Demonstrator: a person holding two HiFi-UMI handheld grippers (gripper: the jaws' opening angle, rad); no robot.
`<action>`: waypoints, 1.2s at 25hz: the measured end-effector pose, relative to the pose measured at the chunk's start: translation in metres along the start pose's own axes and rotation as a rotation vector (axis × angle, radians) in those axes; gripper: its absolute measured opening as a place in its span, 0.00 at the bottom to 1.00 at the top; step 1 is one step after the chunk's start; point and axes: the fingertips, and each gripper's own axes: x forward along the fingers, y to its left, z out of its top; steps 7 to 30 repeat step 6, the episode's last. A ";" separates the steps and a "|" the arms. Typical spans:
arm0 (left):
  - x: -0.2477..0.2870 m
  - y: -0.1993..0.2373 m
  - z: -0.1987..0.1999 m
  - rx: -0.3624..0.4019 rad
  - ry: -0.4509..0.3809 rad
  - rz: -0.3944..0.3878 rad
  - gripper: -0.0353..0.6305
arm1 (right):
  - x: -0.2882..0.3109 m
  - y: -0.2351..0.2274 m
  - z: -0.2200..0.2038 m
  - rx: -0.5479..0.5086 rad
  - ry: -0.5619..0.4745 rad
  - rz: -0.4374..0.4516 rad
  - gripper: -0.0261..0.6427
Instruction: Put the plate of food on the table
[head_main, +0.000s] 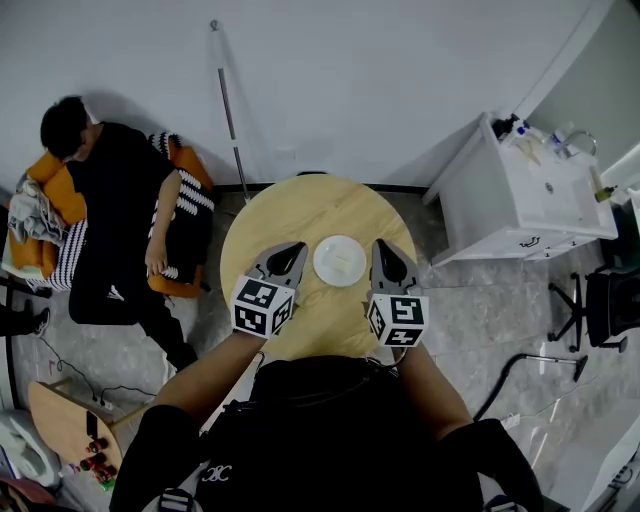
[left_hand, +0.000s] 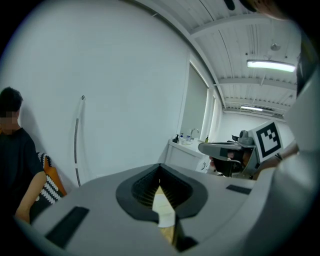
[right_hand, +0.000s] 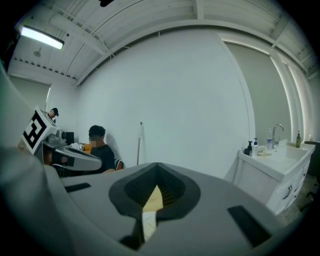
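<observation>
The plate (head_main: 339, 260) lies mid-table (head_main: 298, 212), squarely between the left gripper (head_main: 293, 252) and right gripper (head_main: 381, 252), both pressed together, empty.

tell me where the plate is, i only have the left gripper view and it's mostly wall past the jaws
Observer: In the head view the white plate lies flat on the round wooden table, between the left gripper and the right gripper.
Operator: ok is the right one open or shut
Observer: Shut. The right gripper view shows its jaws together, with only a thin slit between them.
</observation>
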 end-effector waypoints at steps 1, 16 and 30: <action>0.000 0.000 0.000 0.001 0.001 0.001 0.06 | 0.000 0.000 -0.001 0.001 0.003 0.002 0.05; -0.002 0.002 -0.001 0.018 0.008 0.004 0.06 | 0.001 0.001 -0.004 0.003 0.014 0.007 0.05; -0.002 0.002 -0.001 0.018 0.008 0.004 0.06 | 0.001 0.001 -0.004 0.003 0.014 0.007 0.05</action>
